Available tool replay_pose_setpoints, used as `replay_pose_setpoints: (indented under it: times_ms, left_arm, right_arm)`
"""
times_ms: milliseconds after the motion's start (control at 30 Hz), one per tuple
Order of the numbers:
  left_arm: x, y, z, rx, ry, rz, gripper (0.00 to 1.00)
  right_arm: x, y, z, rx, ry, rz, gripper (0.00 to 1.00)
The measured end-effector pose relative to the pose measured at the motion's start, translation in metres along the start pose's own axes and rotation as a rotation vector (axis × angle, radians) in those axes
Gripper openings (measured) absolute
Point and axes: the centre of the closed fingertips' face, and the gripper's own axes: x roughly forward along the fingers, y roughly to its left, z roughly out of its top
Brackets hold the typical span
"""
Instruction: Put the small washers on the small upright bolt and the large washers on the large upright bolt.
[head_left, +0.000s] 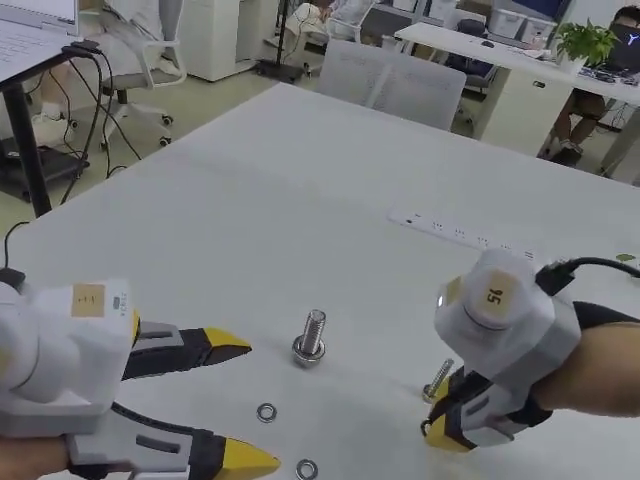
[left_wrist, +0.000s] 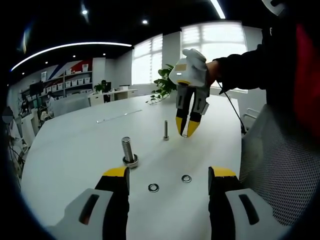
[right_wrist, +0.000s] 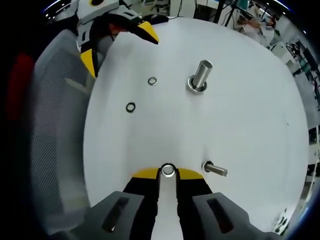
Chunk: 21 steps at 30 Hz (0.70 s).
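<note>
The large upright bolt (head_left: 312, 338) (left_wrist: 128, 151) (right_wrist: 199, 76) stands mid-table on a wide base. The small bolt (head_left: 438, 380) (left_wrist: 166, 130) (right_wrist: 215, 169) stands to its right. Two loose washers (head_left: 266, 412) (head_left: 307, 468) lie on the table in front of the large bolt, between the jaws' line in the left gripper view (left_wrist: 153, 187) (left_wrist: 186, 178). My left gripper (head_left: 242, 402) (left_wrist: 169, 175) is open and holds nothing. My right gripper (head_left: 445, 432) (right_wrist: 168, 172) (left_wrist: 187, 127) points down beside the small bolt, shut on a small washer (right_wrist: 168, 170).
The white table (head_left: 300, 200) stretches far back, with a power strip (head_left: 460, 232) at the right. A mesh chair (left_wrist: 280, 165) stands at the near table edge, and another chair (head_left: 395, 85) at the far edge. Desks with seated people lie beyond.
</note>
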Motion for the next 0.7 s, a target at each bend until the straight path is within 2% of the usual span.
replay_pose_setpoints:
  times_ms: [367,533,700]
  left_arm:
    - [0.0,-0.001,0.001,0.004,-0.003,-0.003,0.63]
    - [0.001,-0.002,0.0,0.007,-0.001,-0.005,0.63]
    - [0.0,-0.001,0.0,0.005,0.0,0.0,0.63]
  right_arm:
    - [-0.041,-0.013,0.003,0.0,-0.031,-0.053,0.13]
    - [-0.05,-0.026,0.005,0.01,-0.044,-0.087,0.13]
    - [-0.052,-0.038,0.008,0.003,-0.041,-0.111,0.13]
